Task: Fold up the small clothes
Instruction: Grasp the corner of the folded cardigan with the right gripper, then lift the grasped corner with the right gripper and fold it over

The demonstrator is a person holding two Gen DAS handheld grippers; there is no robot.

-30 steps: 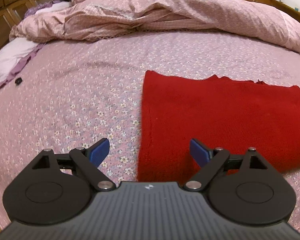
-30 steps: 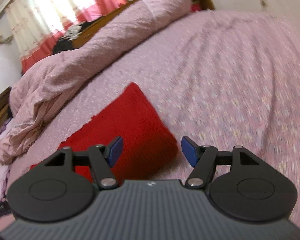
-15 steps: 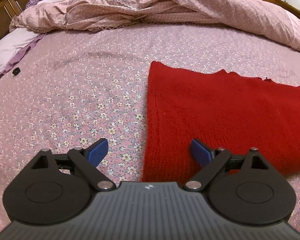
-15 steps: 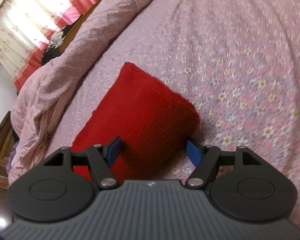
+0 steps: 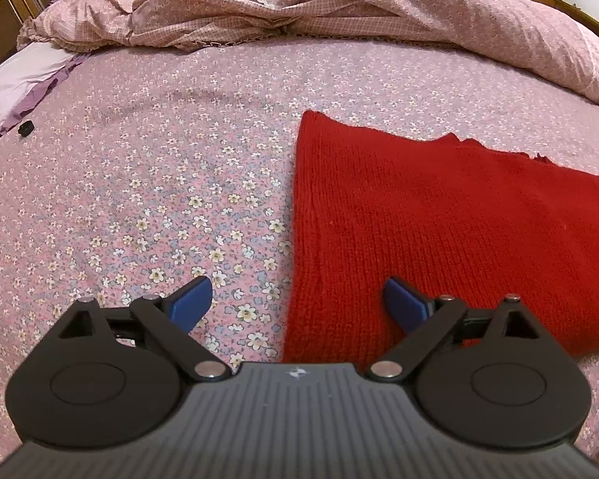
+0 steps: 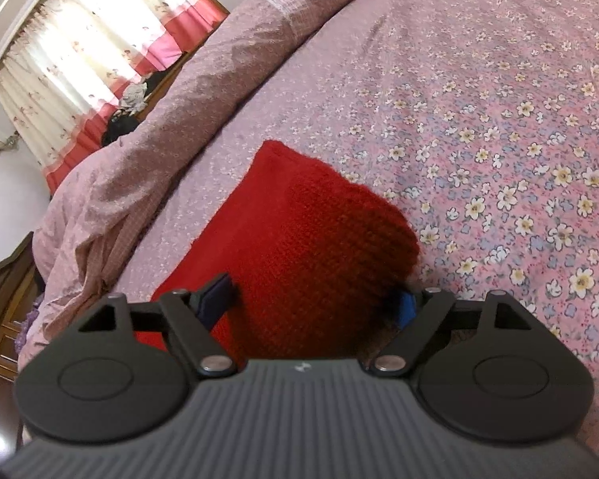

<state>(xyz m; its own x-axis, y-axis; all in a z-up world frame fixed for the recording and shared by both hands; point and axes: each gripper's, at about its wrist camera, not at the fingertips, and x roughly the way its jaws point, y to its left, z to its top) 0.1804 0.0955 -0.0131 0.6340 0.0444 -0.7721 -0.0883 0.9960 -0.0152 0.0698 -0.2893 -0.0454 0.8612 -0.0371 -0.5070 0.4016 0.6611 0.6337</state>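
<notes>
Left wrist view shows my left tool (image 5: pixel 297 305) spread wide, hovering over the near left corner of the red knit garment (image 5: pixel 439 231), which lies flat on the flowered bed sheet (image 5: pixel 159 183); one fingertip is over sheet, the other over wool, placed, I judge, to straddle that edge for a pinch. On the right wrist view my right tool (image 6: pixel 313 297) is also spread, gripping nothing, its fingers either side of the garment's opposite rounded corner (image 6: pixel 379 219). With both ends bracketed, I could lift them together to fold. The rumpled duvet (image 5: pixel 339 4) sits well beyond.
</notes>
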